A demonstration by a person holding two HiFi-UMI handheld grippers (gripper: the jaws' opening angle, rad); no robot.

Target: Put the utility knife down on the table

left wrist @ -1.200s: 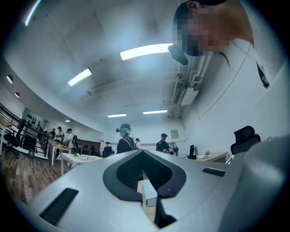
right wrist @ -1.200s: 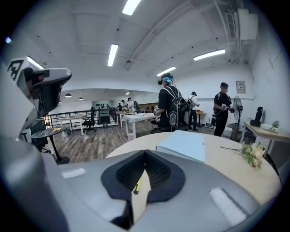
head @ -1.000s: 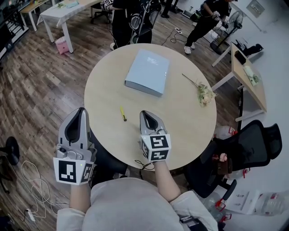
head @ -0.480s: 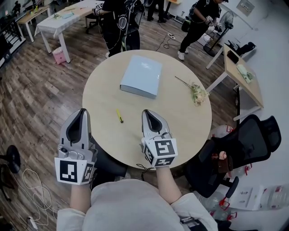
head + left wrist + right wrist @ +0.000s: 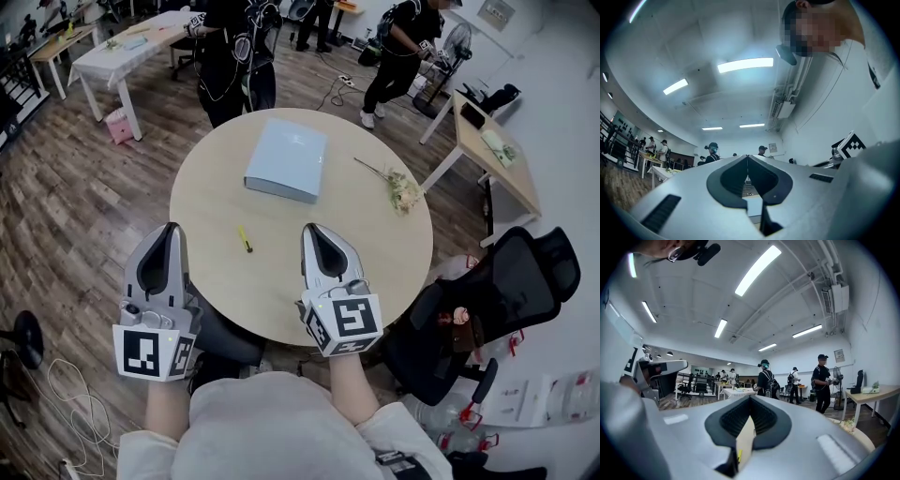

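Note:
The utility knife (image 5: 245, 239), small and yellow, lies flat on the round wooden table (image 5: 375, 253) with nothing touching it. My right gripper (image 5: 313, 229) hovers over the table's near part, just right of the knife, shut and empty. Off the table's left rim is my left gripper (image 5: 170, 228), also shut and empty. In the right gripper view the fingertips (image 5: 750, 397) meet, and a yellow sliver of the knife (image 5: 739, 456) shows low in the gap. The left gripper view has its jaws closed at the tips (image 5: 747, 156).
A pale blue binder (image 5: 286, 159) lies at the table's far side, and a dried flower sprig (image 5: 398, 192) at its right. A black office chair (image 5: 506, 291) stands to the right. Several people stand beyond the table near white desks (image 5: 122, 37).
The knife stays where it lay. My right gripper has drifted slightly right and back toward me; the left has barely moved. The head view has shifted a little.

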